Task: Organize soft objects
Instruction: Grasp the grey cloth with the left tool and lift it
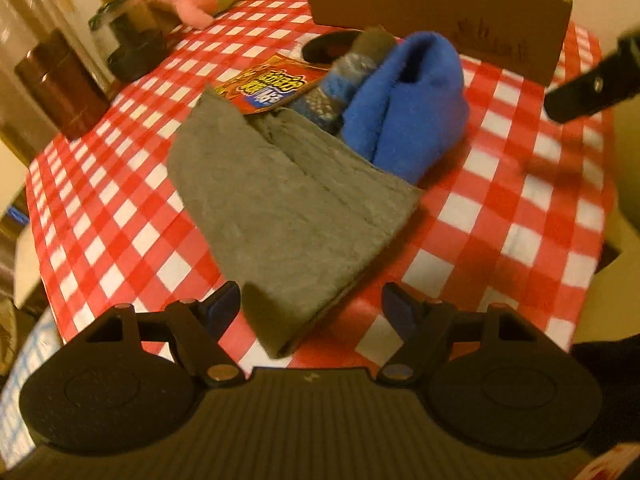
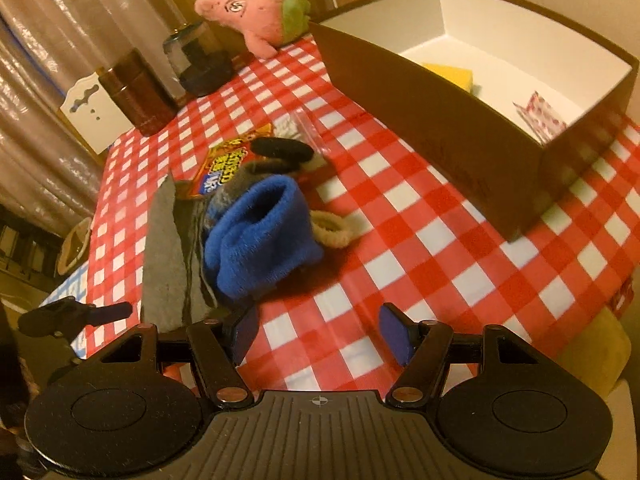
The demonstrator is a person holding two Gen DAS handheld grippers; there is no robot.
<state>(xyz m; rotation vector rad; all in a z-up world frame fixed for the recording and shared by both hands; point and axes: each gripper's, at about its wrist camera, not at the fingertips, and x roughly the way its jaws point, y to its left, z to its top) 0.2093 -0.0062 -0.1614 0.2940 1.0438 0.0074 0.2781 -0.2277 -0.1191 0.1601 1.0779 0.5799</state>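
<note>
Both the left tongs (image 1: 311,312) and right tongs (image 2: 318,330) gape wide, gripping nothing. The grey cloth (image 1: 288,204) lies just beside the blue sock (image 2: 260,236) on the table (image 2: 420,248) (checked red and white), its near corner between the left fingers; the brown box (image 2: 452,132) sits beyond the sock

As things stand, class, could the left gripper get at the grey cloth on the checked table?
Probably yes. The left gripper is open, and the grey cloth's near corner already lies between its fingers, with nothing in between.

Grey cloth (image 1: 288,208) (folded) between parted tongs (image 1: 312,312).
</note>
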